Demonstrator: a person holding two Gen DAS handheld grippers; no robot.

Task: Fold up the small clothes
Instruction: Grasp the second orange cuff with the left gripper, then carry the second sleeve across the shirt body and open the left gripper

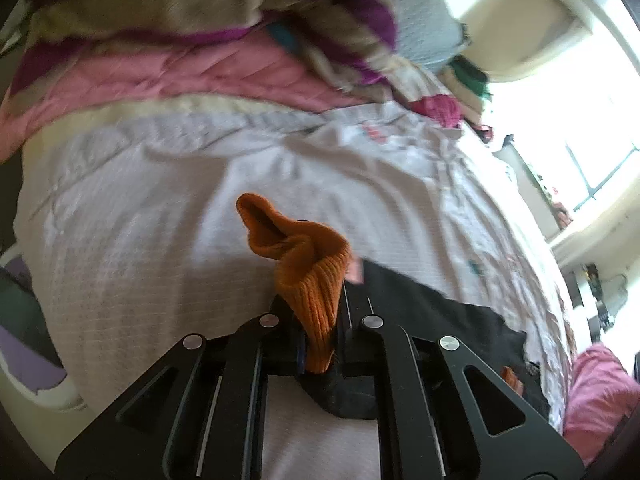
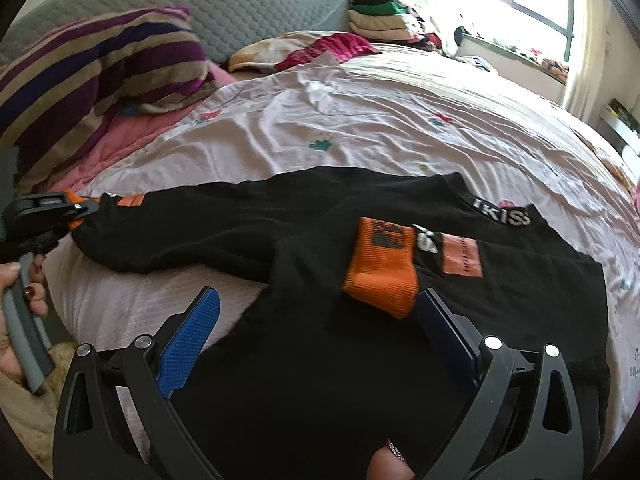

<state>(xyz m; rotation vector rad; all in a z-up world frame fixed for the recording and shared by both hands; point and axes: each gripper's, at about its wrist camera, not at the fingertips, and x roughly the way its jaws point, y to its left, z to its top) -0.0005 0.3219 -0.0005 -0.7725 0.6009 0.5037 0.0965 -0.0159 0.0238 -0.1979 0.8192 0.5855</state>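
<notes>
The left gripper (image 1: pixel 320 320) pinches the orange cuff (image 1: pixel 308 264) of the black top's (image 2: pixel 304 248) sleeve, stretched leftward across the bed (image 2: pixel 360 136). The right gripper (image 2: pixel 316 316) hovers wide apart over the body, nearer the other cuff (image 2: pixel 380 268), folded just ahead.

Surface: bed (image 2: pixel 360 136) under a pale, wrinkled sheet with small flower prints.
Centre and lower frame: black top (image 2: pixel 320 340) with orange cuffs, spread flat.
Upper left: striped pillow (image 2: pixel 100 68), pink quilt (image 2: pixel 116 136), grey quilted cushion (image 2: pixel 240 4).
Top centre: folded clothes stack (image 2: pixel 380 16).
</notes>
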